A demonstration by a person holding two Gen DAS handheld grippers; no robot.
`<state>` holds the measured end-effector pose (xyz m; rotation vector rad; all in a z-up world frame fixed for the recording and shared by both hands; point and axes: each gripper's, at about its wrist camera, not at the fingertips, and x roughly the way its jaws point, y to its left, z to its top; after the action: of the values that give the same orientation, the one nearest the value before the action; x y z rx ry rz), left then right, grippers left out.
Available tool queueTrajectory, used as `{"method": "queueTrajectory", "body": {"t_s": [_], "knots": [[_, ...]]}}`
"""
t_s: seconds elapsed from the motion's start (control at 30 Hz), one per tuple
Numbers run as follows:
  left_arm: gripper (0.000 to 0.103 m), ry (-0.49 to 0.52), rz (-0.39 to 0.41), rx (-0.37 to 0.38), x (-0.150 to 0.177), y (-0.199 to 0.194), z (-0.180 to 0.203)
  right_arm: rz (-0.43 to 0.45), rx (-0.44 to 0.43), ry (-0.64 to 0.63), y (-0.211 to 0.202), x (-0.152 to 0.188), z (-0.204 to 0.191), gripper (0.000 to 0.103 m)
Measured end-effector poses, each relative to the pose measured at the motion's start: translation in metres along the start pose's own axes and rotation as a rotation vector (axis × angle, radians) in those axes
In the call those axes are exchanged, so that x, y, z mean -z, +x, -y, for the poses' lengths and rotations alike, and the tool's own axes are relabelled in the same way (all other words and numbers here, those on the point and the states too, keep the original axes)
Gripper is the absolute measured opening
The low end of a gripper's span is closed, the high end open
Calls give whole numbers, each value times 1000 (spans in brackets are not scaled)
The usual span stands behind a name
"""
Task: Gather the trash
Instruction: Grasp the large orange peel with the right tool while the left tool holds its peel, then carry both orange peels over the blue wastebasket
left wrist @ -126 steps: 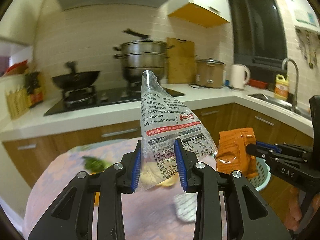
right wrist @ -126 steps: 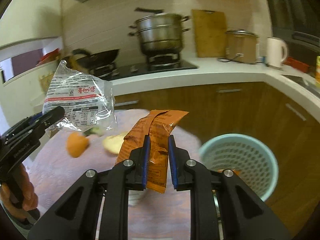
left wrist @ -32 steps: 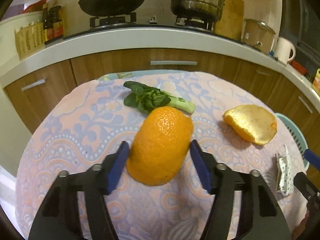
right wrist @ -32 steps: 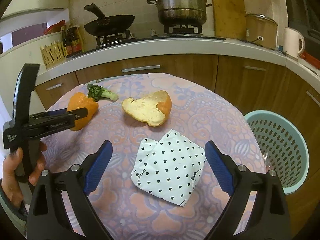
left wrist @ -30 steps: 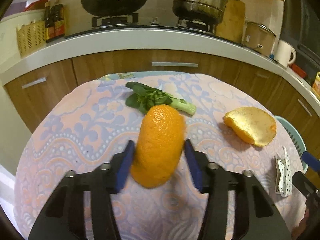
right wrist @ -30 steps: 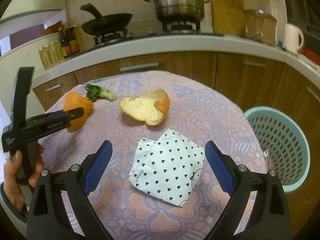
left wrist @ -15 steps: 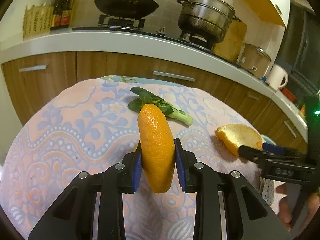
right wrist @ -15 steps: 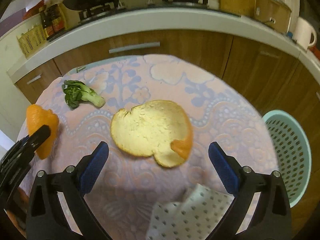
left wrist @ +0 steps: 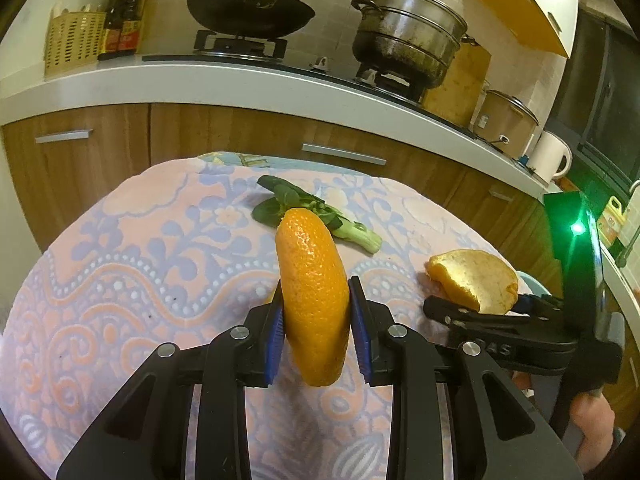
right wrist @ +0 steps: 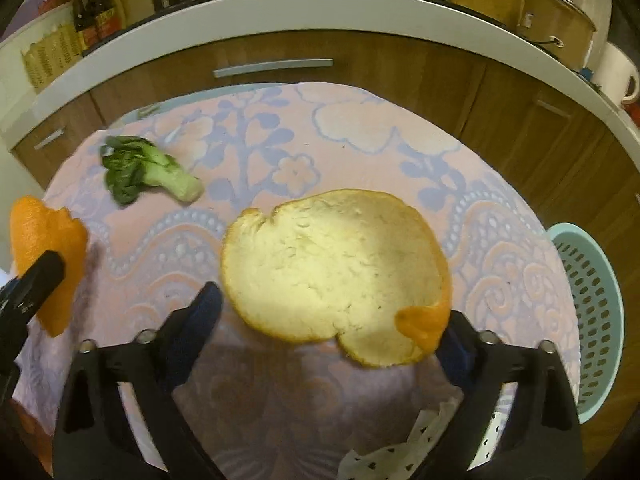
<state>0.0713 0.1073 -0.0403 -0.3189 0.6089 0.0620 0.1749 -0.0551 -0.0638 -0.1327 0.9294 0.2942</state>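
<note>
A curled orange peel (left wrist: 312,280) stands upright between the blue pads of my left gripper (left wrist: 316,320), which is shut on it just above the patterned tablecloth (left wrist: 160,264). The right wrist view shows that peel (right wrist: 44,236) at the far left. A second, wider peel (right wrist: 332,264) lies pith-up on the cloth. My right gripper (right wrist: 331,314) straddles it with its jaws closing, one finger at each edge of the peel. From the left wrist view this peel (left wrist: 476,280) lies at the right, with the right gripper (left wrist: 460,312) low beside it.
A bok choy piece (right wrist: 148,172) lies at the back left of the table. A crumpled white paper with black hearts (right wrist: 384,460) sits near the front edge. A light blue perforated basket (right wrist: 592,320) stands on the floor to the right. Wooden cabinets and the stove counter run behind.
My left gripper closed on the orange peel and tilted it upright. My right gripper moved forward from over the heart-print paper to the wide peel and sank around it.
</note>
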Motion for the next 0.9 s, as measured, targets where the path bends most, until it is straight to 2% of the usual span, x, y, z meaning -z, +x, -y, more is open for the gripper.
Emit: {"method": "queueTrajectory", "body": {"t_s": [0.03,0.1,0.13,0.17,0.2,0.63,0.8,0.9], "knots": [[28,-1,0,1,0,1,0,15,7,8,-1,0,0,80],[28,-4,0,3,0,1,0,34,20,11,-3,-1,1,60],[28,-3,0,4,0,1,0,48,29,0,-6,-1,0,54],[28,-2,0,4,0,1,0,66,40,-14,-10,-2,-1,40],[28,0,0,5,0,1,0,82,46,-29,-15,-2,-2,35],[28,22,12,-3,-1,0,4,298,-61,-35,-111,6,5,32],[28,64,25,-12,1,-8,20,358,-83,-11,-152,15,23,32],[28,95,41,24,-3,-25,40,404,-77,6,-178,23,41,32]]}}
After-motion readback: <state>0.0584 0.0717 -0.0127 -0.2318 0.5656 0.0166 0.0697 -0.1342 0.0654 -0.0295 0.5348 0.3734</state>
